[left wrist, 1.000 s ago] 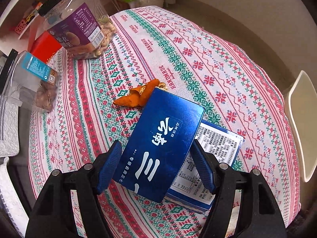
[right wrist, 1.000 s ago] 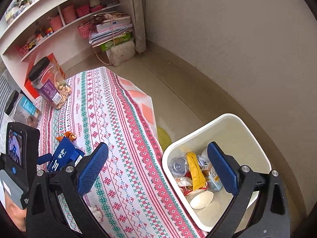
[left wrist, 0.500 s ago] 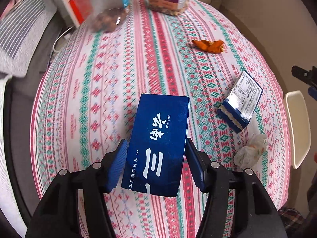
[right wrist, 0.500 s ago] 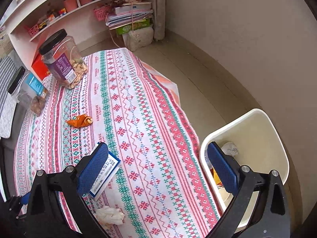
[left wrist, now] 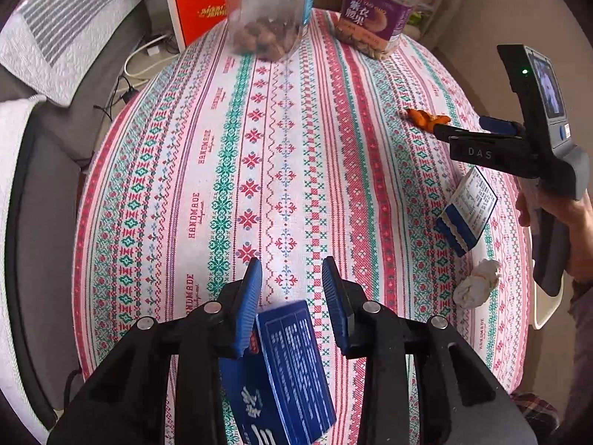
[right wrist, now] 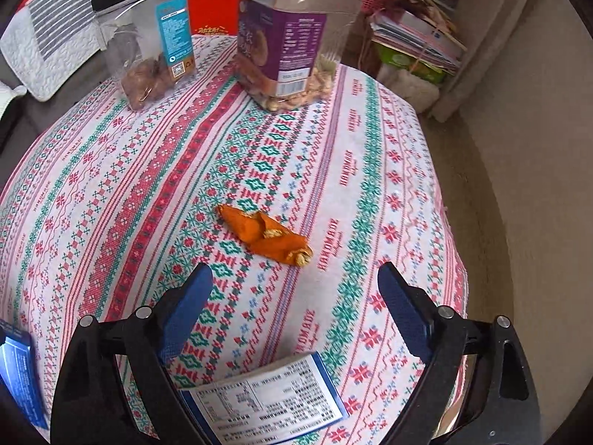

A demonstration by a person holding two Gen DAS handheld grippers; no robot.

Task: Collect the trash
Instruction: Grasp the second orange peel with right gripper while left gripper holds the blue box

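Note:
My left gripper (left wrist: 291, 283) stands open over the patterned tablecloth (left wrist: 281, 170). A dark blue box (left wrist: 285, 374) hangs tilted below its fingers, near the left pad; no grip shows. It also shows at the right wrist view's left edge (right wrist: 18, 374). My right gripper (right wrist: 294, 289) is open and empty just short of an orange peel (right wrist: 265, 233), which also shows in the left wrist view (left wrist: 426, 118). A second blue packet with a white label (right wrist: 274, 393) lies under the right gripper and shows in the left wrist view (left wrist: 469, 215). A crumpled tissue (left wrist: 476, 285) lies near it.
Two clear snack jars stand at the table's far end, one with a blue label (right wrist: 148, 55) and one with a purple label (right wrist: 292, 44). A red box (left wrist: 200, 11) and a grey sofa (left wrist: 55, 37) lie beyond. The white bin's rim (left wrist: 548, 307) shows at the right.
The left gripper has opened and the blue box has slipped down out of its fingers and tilted. The right gripper swung from the bin to over the table, close to the orange peel.

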